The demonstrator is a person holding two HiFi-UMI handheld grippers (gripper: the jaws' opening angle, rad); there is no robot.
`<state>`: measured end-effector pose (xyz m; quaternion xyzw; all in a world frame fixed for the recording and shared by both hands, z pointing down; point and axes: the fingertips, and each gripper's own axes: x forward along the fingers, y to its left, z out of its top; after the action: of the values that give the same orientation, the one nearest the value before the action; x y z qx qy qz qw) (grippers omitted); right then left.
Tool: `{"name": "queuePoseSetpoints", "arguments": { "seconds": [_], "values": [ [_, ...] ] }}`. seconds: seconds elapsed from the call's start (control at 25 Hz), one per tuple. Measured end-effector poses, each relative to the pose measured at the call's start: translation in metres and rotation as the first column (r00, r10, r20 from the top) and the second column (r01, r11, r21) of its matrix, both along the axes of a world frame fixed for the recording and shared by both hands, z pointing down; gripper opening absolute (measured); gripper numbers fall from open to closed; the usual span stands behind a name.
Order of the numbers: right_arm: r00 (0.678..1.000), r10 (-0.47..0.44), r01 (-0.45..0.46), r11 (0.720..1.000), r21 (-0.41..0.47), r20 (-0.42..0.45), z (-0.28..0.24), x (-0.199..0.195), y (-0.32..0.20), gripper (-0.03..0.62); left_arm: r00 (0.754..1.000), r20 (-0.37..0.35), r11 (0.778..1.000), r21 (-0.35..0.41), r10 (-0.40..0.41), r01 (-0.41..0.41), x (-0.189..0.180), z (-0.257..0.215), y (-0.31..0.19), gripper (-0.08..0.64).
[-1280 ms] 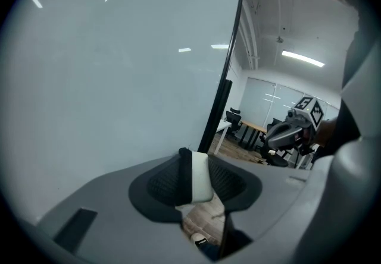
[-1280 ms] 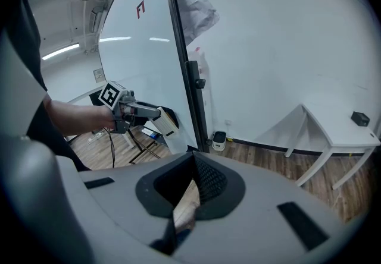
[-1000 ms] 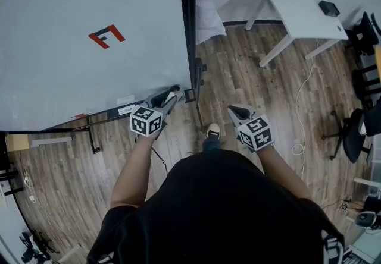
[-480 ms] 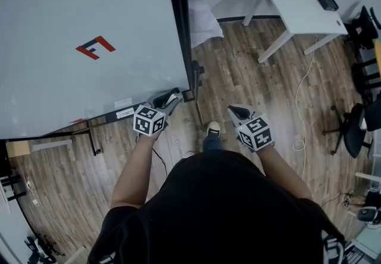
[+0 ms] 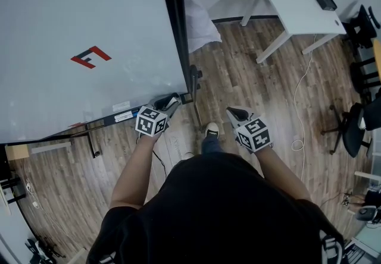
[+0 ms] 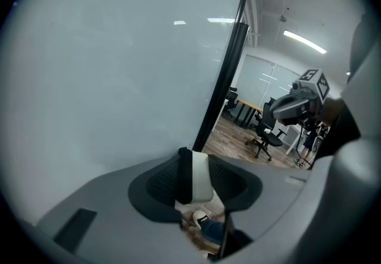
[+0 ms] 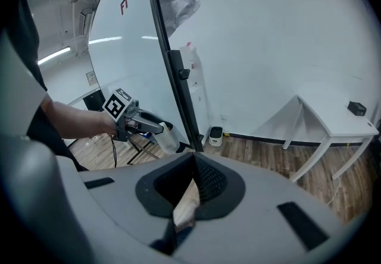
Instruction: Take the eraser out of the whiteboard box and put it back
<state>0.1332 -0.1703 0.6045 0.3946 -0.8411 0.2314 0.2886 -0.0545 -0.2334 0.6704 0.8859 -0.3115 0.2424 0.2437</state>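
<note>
White-and-black eraser (image 6: 194,176) is held pinched between the jaws of the left gripper (image 5: 171,101), just beside the lower right corner of the whiteboard (image 5: 71,19). Right gripper (image 5: 233,112) jaws are pressed together, empty. Removal is judged done. Return to the box, not made out, is left.

Ahead of my left tool (image 5: 172,101), the whiteboard (image 5: 71,13) looks smooth and glossy; the floor (image 5: 238,78) below it is matt, grained wood plank.
</note>
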Motion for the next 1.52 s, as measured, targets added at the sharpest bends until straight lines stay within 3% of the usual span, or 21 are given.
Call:
{"name": "queuePoseSetpoints", "arguments": {
  "seconds": [0.36,0.8,1.52],
  "values": [
    [1.000,0.003,-0.003,1.000,0.007,-0.001,-0.003,0.000,-0.004,-0.005,1.000,0.006,1.000,-0.001,0.021,-0.021,0.005,0.003,0.000,0.150],
    [1.000,-0.007,0.007,1.000,0.006,-0.006,-0.005,0.000,0.009,-0.004,1.000,-0.030,0.998,0.056,0.010,-0.008,0.004,-0.012,0.004,0.184],
    [0.997,-0.079,0.079,0.996,0.046,0.002,-0.028,-0.021,0.025,-0.005,0.990,-0.114,0.988,0.124,-0.080,0.094,-0.044,-0.048,0.037,0.184]
  ]
}}
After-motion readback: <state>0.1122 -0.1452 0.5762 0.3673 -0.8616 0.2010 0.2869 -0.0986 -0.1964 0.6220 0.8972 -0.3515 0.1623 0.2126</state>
